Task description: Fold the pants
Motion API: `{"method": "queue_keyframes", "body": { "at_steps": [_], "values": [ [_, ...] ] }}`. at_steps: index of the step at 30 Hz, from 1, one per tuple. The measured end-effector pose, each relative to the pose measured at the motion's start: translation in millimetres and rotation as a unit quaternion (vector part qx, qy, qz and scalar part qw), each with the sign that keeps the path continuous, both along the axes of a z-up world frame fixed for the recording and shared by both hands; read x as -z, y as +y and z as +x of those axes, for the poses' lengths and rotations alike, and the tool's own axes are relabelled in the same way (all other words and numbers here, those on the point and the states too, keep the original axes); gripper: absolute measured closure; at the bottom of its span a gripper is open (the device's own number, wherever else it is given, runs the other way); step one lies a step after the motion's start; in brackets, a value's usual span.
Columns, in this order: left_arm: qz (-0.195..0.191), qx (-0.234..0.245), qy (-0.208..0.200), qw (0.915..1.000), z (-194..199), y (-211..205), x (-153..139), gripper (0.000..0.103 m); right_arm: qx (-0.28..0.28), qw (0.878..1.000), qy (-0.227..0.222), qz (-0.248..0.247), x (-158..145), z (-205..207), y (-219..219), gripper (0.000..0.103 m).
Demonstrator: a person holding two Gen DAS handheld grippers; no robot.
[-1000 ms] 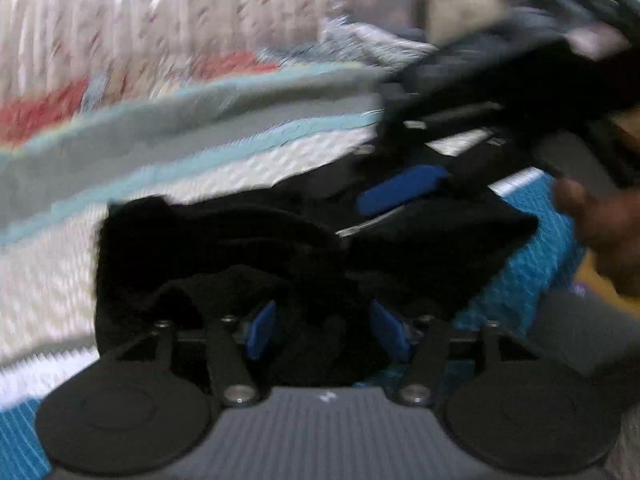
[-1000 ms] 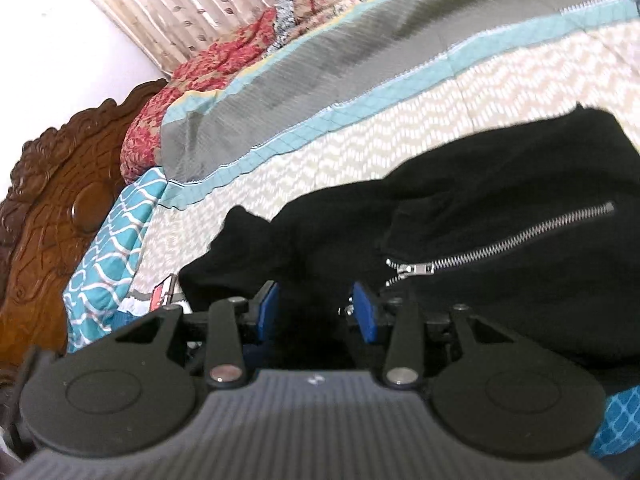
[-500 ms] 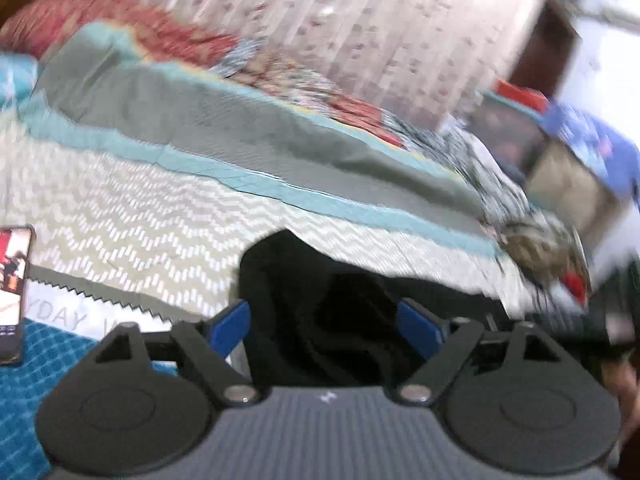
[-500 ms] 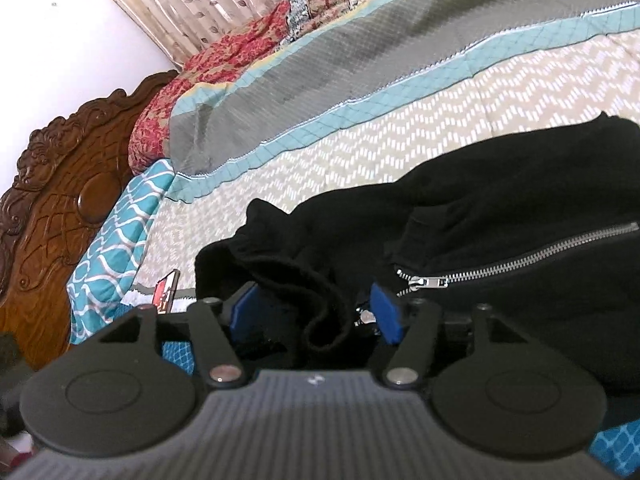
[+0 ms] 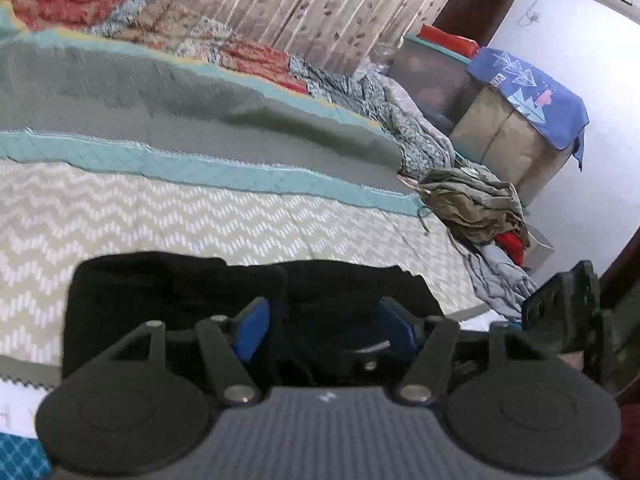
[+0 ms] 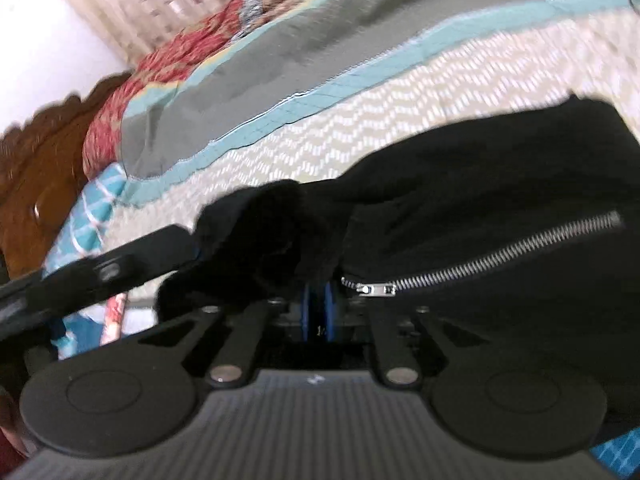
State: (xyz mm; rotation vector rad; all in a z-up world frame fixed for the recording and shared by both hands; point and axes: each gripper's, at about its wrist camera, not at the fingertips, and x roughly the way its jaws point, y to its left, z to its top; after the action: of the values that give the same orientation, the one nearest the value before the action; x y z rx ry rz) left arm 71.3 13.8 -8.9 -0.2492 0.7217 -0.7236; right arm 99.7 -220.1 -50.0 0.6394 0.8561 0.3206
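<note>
The black pants [image 6: 460, 208] lie bunched on the bed [image 5: 168, 216]. The right hand-held gripper [image 6: 318, 304] has just closed narrow on a fold of them. The left hand-held gripper [image 5: 326, 330], still wide, has swung over the cloth, gripping nothing

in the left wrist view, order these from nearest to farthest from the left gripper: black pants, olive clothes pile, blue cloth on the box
1. black pants, right at the left gripper, fabric between its open fingers.
2. olive clothes pile, farther off to the right, at the bed's edge.
3. blue cloth, farthest, upper right, draped over the box by the wall.
</note>
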Motion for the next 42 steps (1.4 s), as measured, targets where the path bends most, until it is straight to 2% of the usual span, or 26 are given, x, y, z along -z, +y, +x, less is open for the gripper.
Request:
{"method": "queue_keyframes", "body": {
  "at_steps": [2,3,4,7,10,16,19,22,23,26,27,28,33,34,35,36,37,38,40,42],
  "values": [
    [-0.032,-0.018,0.017,0.9992,1.0,23.0,-1.3,0.041,0.002,0.999,-0.013,0.047,-2.5,-3.9,-8.8,0.029],
    [-0.049,-0.036,0.026,0.9978,-0.2,39.2,-1.6,0.041,0.01,0.998,-0.027,0.058,-5.5,-6.5,-12.1,0.022],
    [-0.061,-0.057,0.034,0.9959,-1.6,55.1,-2.2,0.041,0.015,0.997,-0.038,0.062,-8.2,-7.5,-13.9,0.02],
    [-0.07,-0.115,0.055,0.9894,-8.1,99.5,6.5,0.041,-0.003,0.997,-0.032,0.076,-10.7,0.9,-10.4,0.018],
    [-0.065,-0.153,0.069,0.9837,-20.2,132.0,16.7,0.041,-0.028,0.998,-0.012,0.053,-9.2,15.6,5.9,0.017],
    [-0.059,-0.177,0.104,0.977,-34.0,151.5,37.4,0.041,-0.07,0.997,0.004,0.035,-10.1,29.6,38.1,0.016],
    [-0.057,-0.169,0.112,0.9774,-38.0,151.9,44.7,0.041,-0.089,0.996,-0.014,-0.012,-17.9,24.0,52.3,0.015],
    [-0.054,-0.156,0.113,0.9798,-36.0,145.3,46.6,0.041,-0.089,0.995,-0.029,-0.031,-24.2,19.3,53.6,0.015],
    [-0.052,-0.153,0.112,0.9805,-35.1,142.3,46.8,0.041,-0.084,0.994,-0.037,-0.053,-27.2,17.6,56.0,0.015],
    [-0.047,-0.145,0.115,0.9815,-34.8,134.8,49.6,0.041,-0.062,0.982,-0.057,-0.169,-30.1,14.8,69.2,0.015],
    [-0.045,-0.142,0.117,0.9819,-34.6,132.4,50.6,0.041,-0.061,0.98,-0.049,-0.183,-25.5,15.4,68.4,0.015],
    [-0.043,-0.14,0.117,0.9822,-35.0,131.2,51.3,0.041,-0.063,0.982,-0.034,-0.172,-20.2,18.3,66.5,0.015],
    [-0.039,-0.145,0.125,0.9808,-36.4,135.1,55.0,0.038,-0.056,0.99,0.027,-0.126,-2.3,31.4,63.7,0.017],
    [-0.041,-0.147,0.127,0.9801,-36.5,136.7,55.5,0.038,-0.054,0.992,0.038,-0.108,1.7,34.5,61.3,0.025],
    [-0.042,-0.151,0.13,0.9791,-36.3,138.5,56.3,0.038,-0.056,0.993,0.045,-0.096,3.4,34.9,59.6,0.041],
    [-0.042,-0.154,0.132,0.9783,-36.0,139.9,57.3,0.038,-0.054,0.993,0.046,-0.096,2.4,34.0,60.9,0.048],
    [-0.043,-0.157,0.136,0.9774,-35.4,141.0,58.1,0.038,-0.053,0.992,0.04,-0.104,-0.2,32.9,62.5,0.066],
    [-0.044,-0.158,0.138,0.9767,-34.7,141.5,58.1,0.038,-0.056,0.992,0.031,-0.105,-4.5,30.6,63.3,0.077],
    [-0.048,-0.158,0.139,0.9764,-33.8,141.4,56.6,0.038,-0.056,0.995,0.01,-0.084,-20.6,17.6,58.1,0.083],
    [-0.052,-0.157,0.137,0.9767,-32.7,139.3,52.0,0.038,-0.045,0.998,-0.006,-0.053,-34.9,13.0,47.8,0.084]
  ]
}}
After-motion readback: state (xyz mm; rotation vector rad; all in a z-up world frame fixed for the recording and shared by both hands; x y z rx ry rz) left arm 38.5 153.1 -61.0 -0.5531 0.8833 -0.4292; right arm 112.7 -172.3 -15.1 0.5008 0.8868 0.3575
